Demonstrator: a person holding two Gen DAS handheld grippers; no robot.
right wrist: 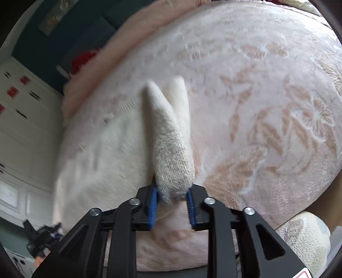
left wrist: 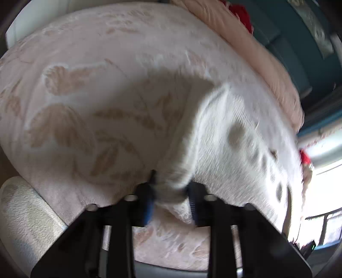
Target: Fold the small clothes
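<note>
A small white fleecy garment (left wrist: pixel 235 136) with grey spots lies on a pink leaf-patterned blanket (left wrist: pixel 96 85). My left gripper (left wrist: pixel 171 190) is shut on a bunched corner of it, and the cloth stretches away to the right. In the right wrist view my right gripper (right wrist: pixel 173 194) is shut on another bunched end of the same white garment (right wrist: pixel 171 145), which rises as a narrow fold ahead of the fingers. The rest of the garment (right wrist: pixel 102 154) spreads to the left on the blanket (right wrist: pixel 267 107). Both views are motion-blurred.
A pale folded towel-like roll (left wrist: pixel 23 218) sits at the blanket's near edge, also in the right wrist view (right wrist: pixel 303 237). A pink quilt (left wrist: pixel 267 59) and a red item (left wrist: pixel 243 15) lie beyond. White cabinets (right wrist: pixel 23 128) stand at the left.
</note>
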